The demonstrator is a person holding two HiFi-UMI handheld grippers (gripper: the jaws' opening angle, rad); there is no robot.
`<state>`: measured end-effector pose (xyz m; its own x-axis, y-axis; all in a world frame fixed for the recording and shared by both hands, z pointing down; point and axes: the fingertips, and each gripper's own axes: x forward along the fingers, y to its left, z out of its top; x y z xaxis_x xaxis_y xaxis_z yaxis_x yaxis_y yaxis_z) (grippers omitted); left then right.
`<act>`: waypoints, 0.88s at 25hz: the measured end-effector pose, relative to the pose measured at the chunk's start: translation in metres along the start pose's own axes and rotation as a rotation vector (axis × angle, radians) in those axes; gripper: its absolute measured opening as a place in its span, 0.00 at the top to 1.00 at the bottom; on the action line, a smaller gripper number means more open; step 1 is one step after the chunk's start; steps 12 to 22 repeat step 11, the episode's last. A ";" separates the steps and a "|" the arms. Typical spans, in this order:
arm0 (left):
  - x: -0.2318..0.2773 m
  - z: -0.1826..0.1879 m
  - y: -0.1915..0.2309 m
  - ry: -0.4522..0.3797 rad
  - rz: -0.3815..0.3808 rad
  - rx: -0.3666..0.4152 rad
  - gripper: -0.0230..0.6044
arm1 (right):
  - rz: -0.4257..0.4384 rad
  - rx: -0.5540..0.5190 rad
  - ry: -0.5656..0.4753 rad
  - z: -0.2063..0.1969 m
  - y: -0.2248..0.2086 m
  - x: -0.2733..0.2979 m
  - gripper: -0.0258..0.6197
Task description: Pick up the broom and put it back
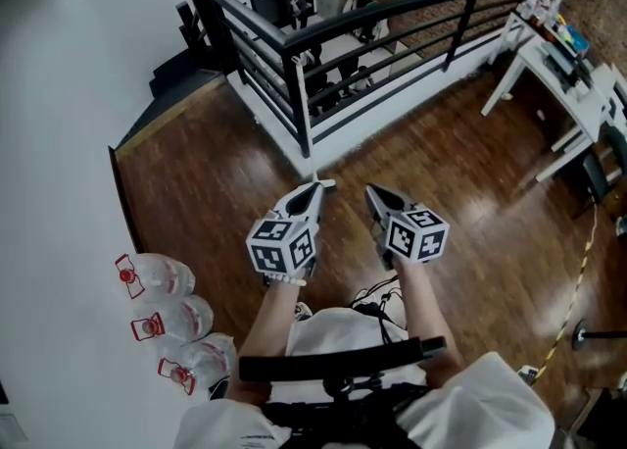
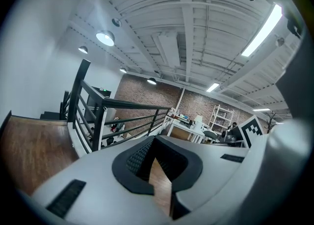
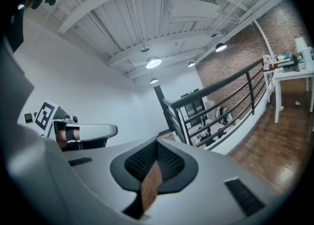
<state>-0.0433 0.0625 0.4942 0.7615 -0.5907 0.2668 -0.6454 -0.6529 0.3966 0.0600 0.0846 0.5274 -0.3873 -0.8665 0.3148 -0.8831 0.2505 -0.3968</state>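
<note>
No broom shows in any view. In the head view both grippers are held out side by side over a dark wooden floor (image 1: 196,173), pointing toward a black railing (image 1: 392,21). My left gripper (image 1: 315,187) has its jaws drawn together to a point, with nothing held. My right gripper (image 1: 372,194) is likewise shut and empty. In the left gripper view the left gripper (image 2: 154,140) has its tips meeting, with only floor showing through the gap behind them. The right gripper view shows the same for the right gripper (image 3: 157,143), and the left gripper's marker cube (image 3: 45,115) sits at its left.
The railing (image 2: 127,105) fences a lower level ahead. Three large water bottles (image 1: 162,320) stand by the white wall at the left. A white table (image 1: 578,94) with clutter stands at the right, with a yellow line (image 1: 573,290) on the floor nearby.
</note>
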 end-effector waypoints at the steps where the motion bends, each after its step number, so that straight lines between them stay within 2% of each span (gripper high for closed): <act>1: -0.003 0.001 0.001 0.000 -0.003 0.001 0.97 | -0.004 -0.001 -0.002 0.000 0.002 -0.001 0.94; 11: -0.022 0.001 0.002 0.000 -0.025 0.009 0.97 | -0.017 -0.004 0.001 -0.010 0.028 -0.005 0.94; 22: -0.022 0.001 0.002 0.000 -0.025 0.009 0.97 | -0.017 -0.004 0.001 -0.010 0.028 -0.005 0.94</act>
